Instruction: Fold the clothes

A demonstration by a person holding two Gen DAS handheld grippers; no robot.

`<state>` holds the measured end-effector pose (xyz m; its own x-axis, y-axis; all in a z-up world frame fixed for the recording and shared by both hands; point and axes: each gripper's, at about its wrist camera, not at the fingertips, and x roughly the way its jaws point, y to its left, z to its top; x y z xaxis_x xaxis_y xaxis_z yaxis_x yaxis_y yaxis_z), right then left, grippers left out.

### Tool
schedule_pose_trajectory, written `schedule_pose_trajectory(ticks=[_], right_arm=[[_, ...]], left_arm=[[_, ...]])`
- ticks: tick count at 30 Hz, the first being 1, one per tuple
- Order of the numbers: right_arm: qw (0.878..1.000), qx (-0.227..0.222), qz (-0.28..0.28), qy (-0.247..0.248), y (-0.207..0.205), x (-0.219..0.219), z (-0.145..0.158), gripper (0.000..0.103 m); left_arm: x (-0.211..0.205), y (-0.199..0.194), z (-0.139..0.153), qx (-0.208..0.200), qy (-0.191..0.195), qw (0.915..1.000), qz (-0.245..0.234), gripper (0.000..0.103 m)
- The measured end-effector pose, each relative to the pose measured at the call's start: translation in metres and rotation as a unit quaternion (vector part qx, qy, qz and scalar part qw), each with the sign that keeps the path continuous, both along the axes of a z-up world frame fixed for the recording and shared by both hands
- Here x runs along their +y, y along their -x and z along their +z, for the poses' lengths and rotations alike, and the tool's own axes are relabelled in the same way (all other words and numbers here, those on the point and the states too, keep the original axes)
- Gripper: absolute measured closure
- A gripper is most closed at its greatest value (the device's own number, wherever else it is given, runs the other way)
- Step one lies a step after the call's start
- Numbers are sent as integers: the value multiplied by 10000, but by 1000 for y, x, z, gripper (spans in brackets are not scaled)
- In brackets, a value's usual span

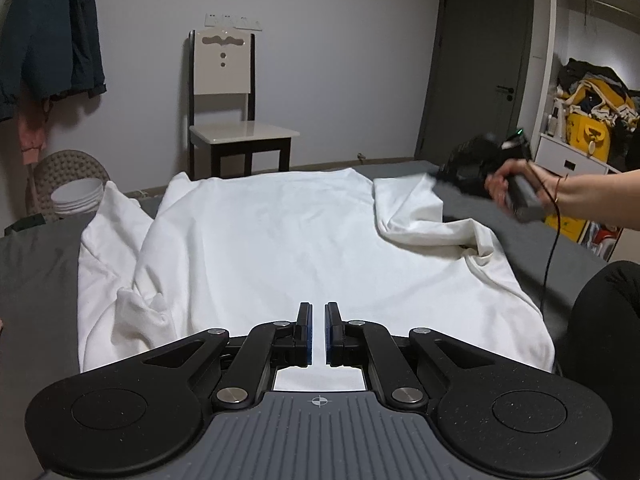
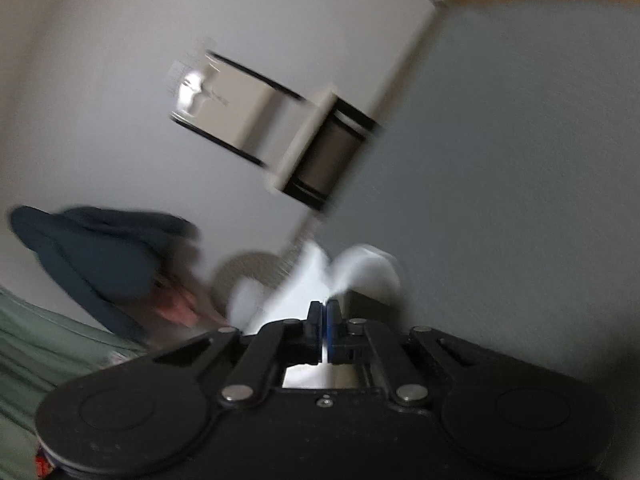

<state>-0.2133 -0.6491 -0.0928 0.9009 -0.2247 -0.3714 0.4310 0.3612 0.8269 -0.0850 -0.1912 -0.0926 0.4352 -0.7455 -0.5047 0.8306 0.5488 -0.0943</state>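
Observation:
A white shirt [image 1: 280,240] lies spread flat on the grey bed [image 1: 36,280]. Its left sleeve [image 1: 108,248] is rumpled at the side. My left gripper [image 1: 318,320] hovers over the shirt's near hem, fingers a narrow gap apart with nothing between them. At the far right a hand holds my right gripper [image 1: 440,176], blurred, at the end of the right sleeve [image 1: 420,212], which is lifted and drawn out. In the tilted, blurred right wrist view, the right gripper [image 2: 324,310] is shut on a pinch of white cloth [image 2: 360,264].
A chair [image 1: 236,132] stands against the far wall beyond the bed. A dark jacket [image 1: 48,32] hangs at the left above a stool with stacked white bowls [image 1: 76,196]. Door [image 1: 480,68] and cluttered shelf [image 1: 588,120] are right. A black-clad knee [image 1: 608,320] and cable [image 1: 550,264] are near right.

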Motion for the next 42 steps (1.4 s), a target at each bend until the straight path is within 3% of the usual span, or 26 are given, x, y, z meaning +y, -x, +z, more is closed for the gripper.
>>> schedule_pose_trajectory(ticks=[4,9,13,17,22,26,27,28,32,34,40,42], right_arm=[[9982,-55,-324,492,26,-27,56,100],[9835,749,-964,1337,55,-53,91,100],[9647,1455,-1563,1543,81,-70,68,100],[9504,2011,-2096,1114,112,-91,18,101],[9326,2411,-2510,959,149,-101,-11,102],[9565,1969,-2123,361,161,-113,-34,98],[9633,1789,-1988,236,166,-112,-38,91],[9665,1661,-1944,210,176,-109,-39,76],[9725,1262,-1916,404,180,-106,-44,64],[9748,994,-1982,245,179,-113,-47,50],[9812,534,-1678,-791,160,-142,-65,49],[9794,430,-1736,-937,153,-148,-69,49]], left_arm=[[2,3,2,-46,24,10000,-8,100],[3,8,2,-75,8,10000,-40,100],[0,10,3,-75,12,9999,-136,100],[-6,14,2,-182,-103,9994,-258,100],[-12,18,1,-227,-213,9986,-428,100],[-18,22,2,-216,-211,9976,-621,100],[-18,23,2,-212,-198,9974,-656,100],[-18,24,3,-205,-184,9972,-690,100],[-19,26,3,-127,-134,9971,-740,100],[-19,27,0,-129,-186,9970,-738,100],[-23,25,-6,-61,-359,9969,-696,100],[-26,24,-6,-34,-377,9968,-707,100]])
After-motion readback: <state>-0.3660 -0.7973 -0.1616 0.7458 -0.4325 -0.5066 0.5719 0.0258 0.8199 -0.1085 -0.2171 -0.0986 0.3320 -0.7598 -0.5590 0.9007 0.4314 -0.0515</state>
